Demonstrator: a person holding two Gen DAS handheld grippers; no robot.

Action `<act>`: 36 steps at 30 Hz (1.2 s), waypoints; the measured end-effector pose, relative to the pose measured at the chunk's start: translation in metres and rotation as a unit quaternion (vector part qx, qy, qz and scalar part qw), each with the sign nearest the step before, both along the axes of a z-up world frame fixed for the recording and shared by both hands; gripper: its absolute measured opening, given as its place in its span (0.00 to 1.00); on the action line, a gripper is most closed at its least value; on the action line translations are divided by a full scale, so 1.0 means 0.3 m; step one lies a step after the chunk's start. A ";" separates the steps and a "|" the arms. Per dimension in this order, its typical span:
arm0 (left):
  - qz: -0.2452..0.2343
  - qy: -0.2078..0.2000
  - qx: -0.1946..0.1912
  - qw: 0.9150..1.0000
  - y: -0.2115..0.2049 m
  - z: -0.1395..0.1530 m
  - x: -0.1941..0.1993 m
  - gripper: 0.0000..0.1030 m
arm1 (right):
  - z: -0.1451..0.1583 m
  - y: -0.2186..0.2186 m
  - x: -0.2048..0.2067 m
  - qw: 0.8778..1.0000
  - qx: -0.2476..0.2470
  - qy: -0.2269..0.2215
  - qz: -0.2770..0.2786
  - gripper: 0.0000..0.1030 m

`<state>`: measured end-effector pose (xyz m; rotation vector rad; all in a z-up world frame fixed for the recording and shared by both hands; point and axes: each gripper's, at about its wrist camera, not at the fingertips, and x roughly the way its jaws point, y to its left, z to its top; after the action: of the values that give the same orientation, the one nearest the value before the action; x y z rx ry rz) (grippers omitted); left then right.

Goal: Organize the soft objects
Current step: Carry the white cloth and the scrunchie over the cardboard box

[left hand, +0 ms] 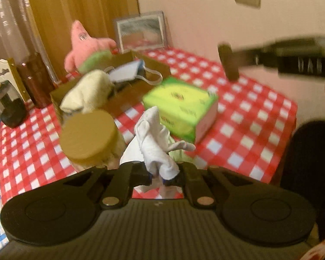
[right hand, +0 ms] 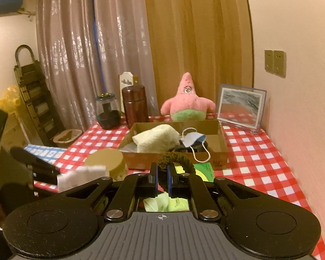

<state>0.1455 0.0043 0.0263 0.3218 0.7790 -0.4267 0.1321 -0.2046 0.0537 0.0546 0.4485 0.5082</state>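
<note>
Two neighbours crowd the white cloth [left hand: 156,138] — jar [left hand: 90,137], green box [left hand: 182,106].

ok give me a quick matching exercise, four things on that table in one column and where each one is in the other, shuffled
Things:
1. white cloth
2. dark hair tie
3. cream towel
4. pink plush star

Places:
A. lying in the cardboard box
B. pinched in the right claw
C. standing behind the box, by the picture frame
D. pinched in the left claw

Pairs: 1-D, 2-B, 3-A, 4-C
</note>
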 end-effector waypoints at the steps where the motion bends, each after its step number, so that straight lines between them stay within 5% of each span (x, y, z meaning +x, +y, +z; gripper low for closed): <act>1: 0.004 -0.004 -0.006 1.000 0.005 0.028 0.006 0.07 | 0.008 0.002 0.006 1.000 0.001 0.001 0.003 0.08; 18: 0.065 -0.053 -0.070 0.994 0.029 0.281 0.218 0.07 | 0.106 0.008 0.237 0.999 -0.024 0.001 0.034 0.08; 36: 0.109 -0.035 -0.063 0.991 0.138 0.257 0.619 0.07 | 0.037 0.128 0.694 0.995 -0.049 0.058 0.066 0.08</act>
<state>0.3311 0.0458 0.1035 0.1298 0.7062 -0.2556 0.3402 -0.1661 0.0647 -0.0401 0.5930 0.6133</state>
